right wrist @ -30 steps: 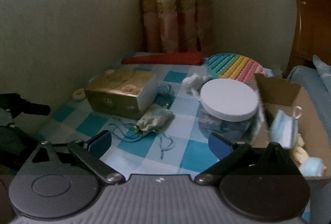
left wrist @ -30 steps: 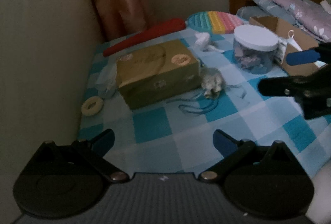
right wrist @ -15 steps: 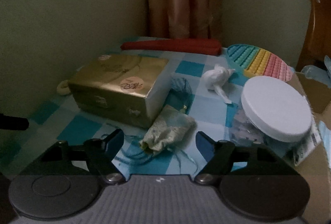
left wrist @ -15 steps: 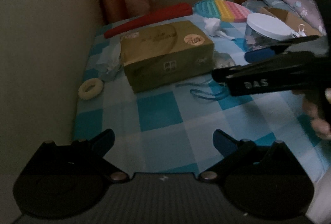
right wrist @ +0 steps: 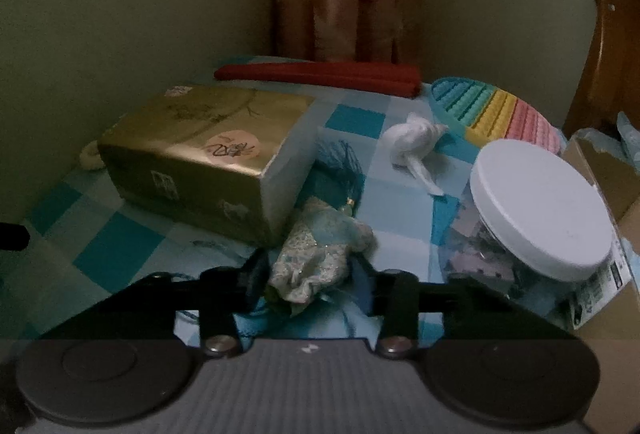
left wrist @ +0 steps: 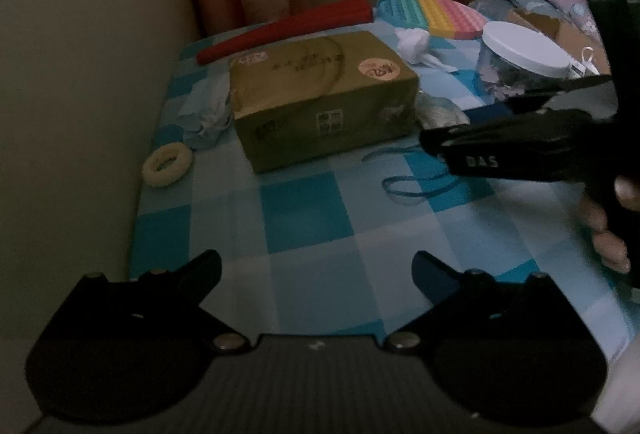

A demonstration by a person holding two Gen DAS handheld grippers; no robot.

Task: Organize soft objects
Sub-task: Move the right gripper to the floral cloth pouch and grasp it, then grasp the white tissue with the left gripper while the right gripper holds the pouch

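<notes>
Legible writing is scarce. The black right gripper (left wrist: 436,141) carries the white letters "DAS" on its side in the left wrist view. The gold rectangular tissue box (right wrist: 200,161) bears a round pale-orange sticker with dark script and small square printed marks on its near face; none of this can be read. A printed label on the clear plastic jar with a white lid (right wrist: 540,218) is too blurred to read.

The task's thing, a small pale-green glittery fabric pouch (right wrist: 320,258) with thin teal cords, lies on the blue-and-white checked tablecloth (left wrist: 308,218), touching the near right corner of the tissue box and left of the jar. In the right wrist view its near end sits between the right gripper's (right wrist: 308,282) two fingers, whose jaws stand narrow and are closing about it; whether the pads already press the fabric cannot be told.

The left gripper (left wrist: 316,266) has its jaws wide apart with only bare cloth between them, nearer than the box and well apart from the pouch.

Farther off lie a white crumpled cloth bundle (right wrist: 412,141), a long red pad (right wrist: 320,75) and a rainbow silicone bubble mat (right wrist: 500,113); a cream ring (left wrist: 168,166) sits at the left edge.
</notes>
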